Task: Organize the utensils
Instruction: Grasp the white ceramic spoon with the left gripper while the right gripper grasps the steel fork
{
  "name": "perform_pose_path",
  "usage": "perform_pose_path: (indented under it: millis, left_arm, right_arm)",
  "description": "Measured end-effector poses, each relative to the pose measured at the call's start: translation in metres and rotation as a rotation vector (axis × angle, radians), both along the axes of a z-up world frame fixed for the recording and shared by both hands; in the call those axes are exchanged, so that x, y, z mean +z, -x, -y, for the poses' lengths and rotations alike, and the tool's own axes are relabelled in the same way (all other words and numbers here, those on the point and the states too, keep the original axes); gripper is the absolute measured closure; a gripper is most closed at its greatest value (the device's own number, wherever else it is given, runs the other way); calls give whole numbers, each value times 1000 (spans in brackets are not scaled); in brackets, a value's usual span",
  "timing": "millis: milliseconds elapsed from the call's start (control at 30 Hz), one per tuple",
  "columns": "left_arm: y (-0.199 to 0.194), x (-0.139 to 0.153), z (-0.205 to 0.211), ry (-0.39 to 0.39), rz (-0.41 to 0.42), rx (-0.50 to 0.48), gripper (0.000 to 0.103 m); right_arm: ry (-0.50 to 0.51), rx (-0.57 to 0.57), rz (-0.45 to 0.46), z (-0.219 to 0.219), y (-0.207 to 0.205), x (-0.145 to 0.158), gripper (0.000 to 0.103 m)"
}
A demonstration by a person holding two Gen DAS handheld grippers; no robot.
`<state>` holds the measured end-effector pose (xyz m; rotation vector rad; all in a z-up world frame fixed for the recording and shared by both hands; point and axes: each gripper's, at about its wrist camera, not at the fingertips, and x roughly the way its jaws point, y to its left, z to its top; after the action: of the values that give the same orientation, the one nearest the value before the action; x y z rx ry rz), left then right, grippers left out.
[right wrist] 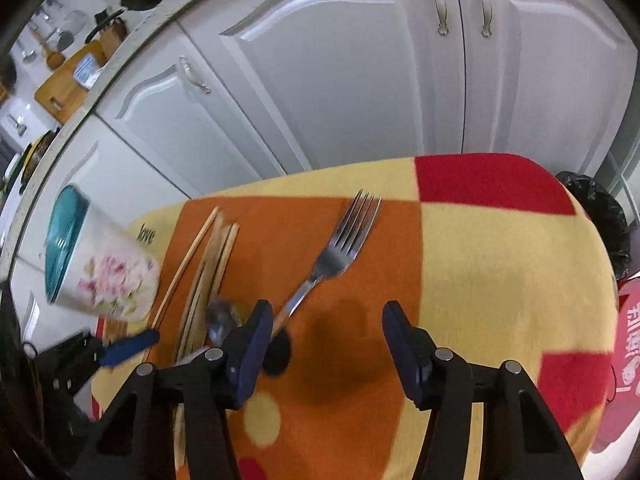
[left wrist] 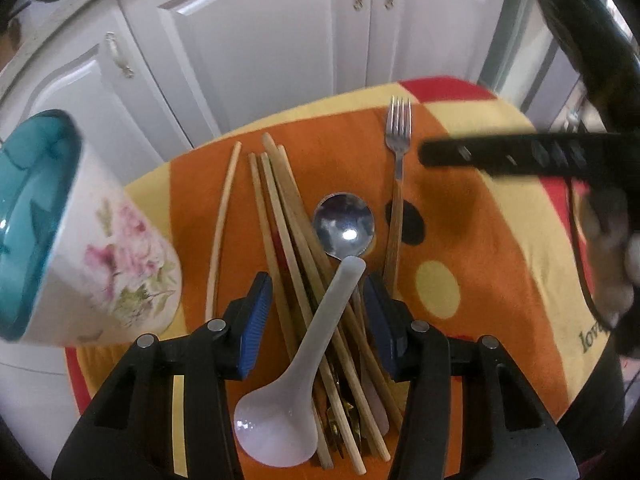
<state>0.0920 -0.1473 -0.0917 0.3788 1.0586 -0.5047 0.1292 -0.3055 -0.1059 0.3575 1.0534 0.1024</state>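
A: Utensils first. Where do they lie?

B: On the orange patch of a patterned cloth [left wrist: 500, 264] over the worktop. A bundle of wooden chopsticks [left wrist: 288, 216] fans toward the white cabinet doors [left wrist: 256, 48], with one single chopstick [left wrist: 224, 216] lying apart on the left. A white plastic soup spoon [left wrist: 288, 392] lies slantwise across the bundle, bowl toward the camera. A metal spoon [left wrist: 344, 226] sits beyond it, bowl up, and a metal fork [left wrist: 398, 136] lies right of that, tines toward the cabinets.

A: Left gripper?

B: The left gripper [left wrist: 318, 320] is pitched steeply down over the pile. Its blue-padded fingers [left wrist: 256, 320] stand partly apart, straddling the chopsticks and the soup spoon's handle. No pad is seen pressing on anything; nothing held.

A: Right one?

B: The right gripper [right wrist: 324, 344] is also angled down, over bare orange cloth, casting a dark shadow there. Its fingers [right wrist: 404, 344] are parted with nothing between them. The fork's handle passes just behind the left-side finger; contact cannot be told.

A: Surroundings?

B: A floral cup [left wrist: 100, 256] with a teal interior stands at the cloth's left edge, near the single chopstick.
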Motion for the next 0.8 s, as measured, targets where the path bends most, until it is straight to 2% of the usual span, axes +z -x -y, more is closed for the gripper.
perform_pose_path:
  millis: [100,167,200,300,333,467,633,800]
  left_arm:
    - [-1,-6,2,-17,-22,-17,57]
    - [-6,-11,2,-20,-44,-17,73]
    - [-8,-12,2,-18,-50,-10,73]
    - [-13,-11,-5,25,-84,17,79]
    - [-15,-10,-7,41,-93,23,82]
    - [-19,-4,-22,106,-136,64,90]
    - [-15,2,-44,196,-175,127,91]
    - [-2,19,-59,262,-163,165,92]
  right_arm:
    - [-5,-11,-6,5,-15,-8,53]
    - [-3,-25,5,8,-24,-12,57]
    - [0,-33,18,10,-30,-12,59]
    - [14,-30,27,11,-41,-14,79]
    - [18,-23,29,10,-43,-15,90]
    - [10,14,53,7,-38,-11,97]
    - [-7,44,94,-1,-16,6,99]
    - [-25,50,156,-4,14,33,100]
